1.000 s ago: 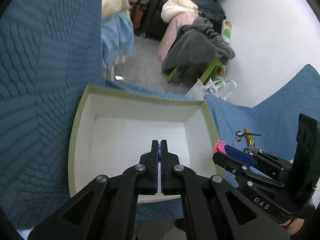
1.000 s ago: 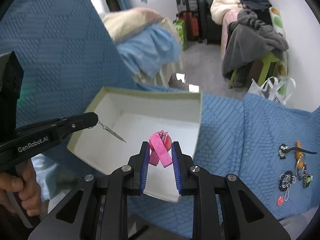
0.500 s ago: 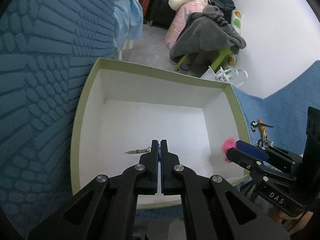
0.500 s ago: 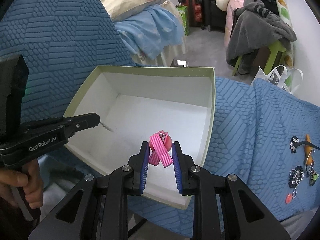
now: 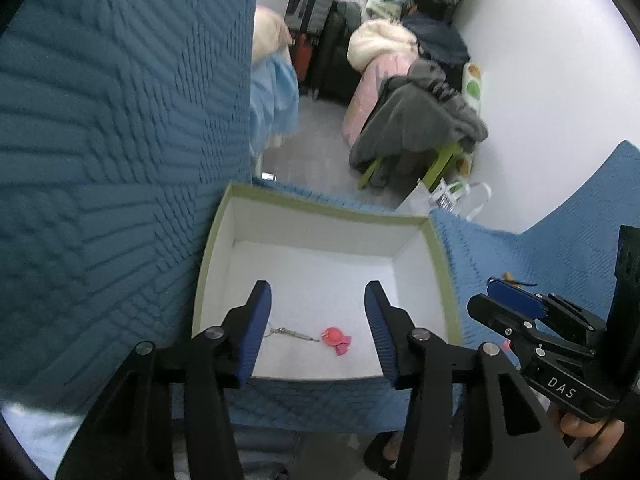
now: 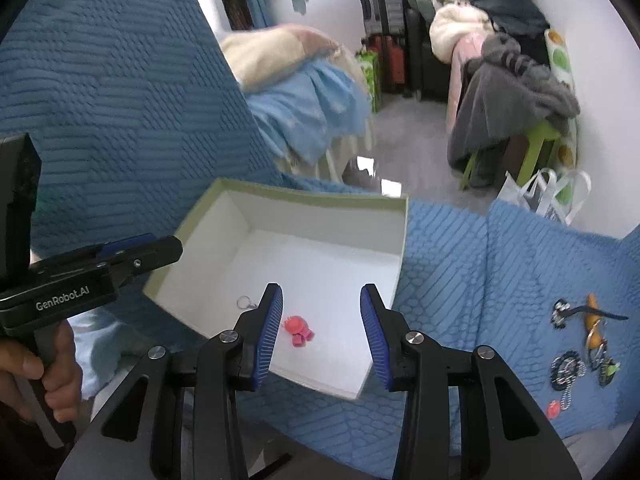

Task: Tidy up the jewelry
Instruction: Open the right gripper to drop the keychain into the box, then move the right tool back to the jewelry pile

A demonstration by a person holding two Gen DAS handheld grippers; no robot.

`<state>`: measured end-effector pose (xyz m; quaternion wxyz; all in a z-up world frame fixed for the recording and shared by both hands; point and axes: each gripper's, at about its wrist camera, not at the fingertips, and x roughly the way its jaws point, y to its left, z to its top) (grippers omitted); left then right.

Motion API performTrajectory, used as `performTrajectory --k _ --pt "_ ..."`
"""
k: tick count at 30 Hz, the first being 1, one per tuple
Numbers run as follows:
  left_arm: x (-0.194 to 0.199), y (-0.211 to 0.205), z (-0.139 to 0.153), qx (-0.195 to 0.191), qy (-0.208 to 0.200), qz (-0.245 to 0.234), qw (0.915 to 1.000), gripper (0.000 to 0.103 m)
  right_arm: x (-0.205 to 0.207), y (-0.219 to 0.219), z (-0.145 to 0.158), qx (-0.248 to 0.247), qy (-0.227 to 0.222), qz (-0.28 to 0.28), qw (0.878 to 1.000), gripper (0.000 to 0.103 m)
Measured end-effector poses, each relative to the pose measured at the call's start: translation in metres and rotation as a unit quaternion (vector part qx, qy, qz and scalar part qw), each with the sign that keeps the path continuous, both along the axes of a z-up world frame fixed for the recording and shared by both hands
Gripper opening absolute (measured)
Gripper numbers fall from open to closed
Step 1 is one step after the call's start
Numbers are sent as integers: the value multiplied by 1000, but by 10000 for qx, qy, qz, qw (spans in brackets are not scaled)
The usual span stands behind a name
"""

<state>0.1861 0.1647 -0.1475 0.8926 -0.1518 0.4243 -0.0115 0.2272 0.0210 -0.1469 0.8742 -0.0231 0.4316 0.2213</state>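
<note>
Jewelry now lies partly in the box [image 6: 394, 240] and partly on the blue cover [image 6: 472, 264] off to the right. A second ago the left gripper [image 5: 318, 330] was pressed shut on a thin silver pendant [image 5: 290, 332] with a small ring, and the right gripper [image 6: 320, 330] pinched a pink clip [image 6: 298, 330]. Both pairs of jaws have just been opening, and both now stand spread with nothing between the pads. The pendant and the clip rest on the white floor of the box, near its front wall, close together but apart. Both grippers have also lifted clear of the box and hang above its near edge.

For the task, this reads as two pieces delivered in one go, with both grippers free for the next pick.

By count: one box, open-topped, with a green rim. Two pieces inside it, one silver and one pink. On the cover, the right wrist view shows a loose cluster [image 6: 580, 344]: roughly five or six pieces, among them two dark beaded ones, an orange one, a greenish one and a small red one. They overlap, so the exact number cannot be told. Two grippers, each held in a hand.
</note>
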Motion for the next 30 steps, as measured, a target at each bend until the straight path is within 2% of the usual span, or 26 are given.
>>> performTrajectory --k 7,14,22,30 --pt "-30 -18 43 105 -478 69 9988 49 -29 -14 46 95 -551 13 9984 38" --pt "-52 -37 75 59 -876 51 9961 49 -51 -27 77 137 -873 26 9961 38" --pt "-60 -59 90 -10 -1096 -61 9940 49 -69 -58 101 129 -1178 -196 9928 38" --pt "-61 -95 99 -123 -1259 -273 9916 49 -80 -91 110 40 -1292 -431 9907 38"
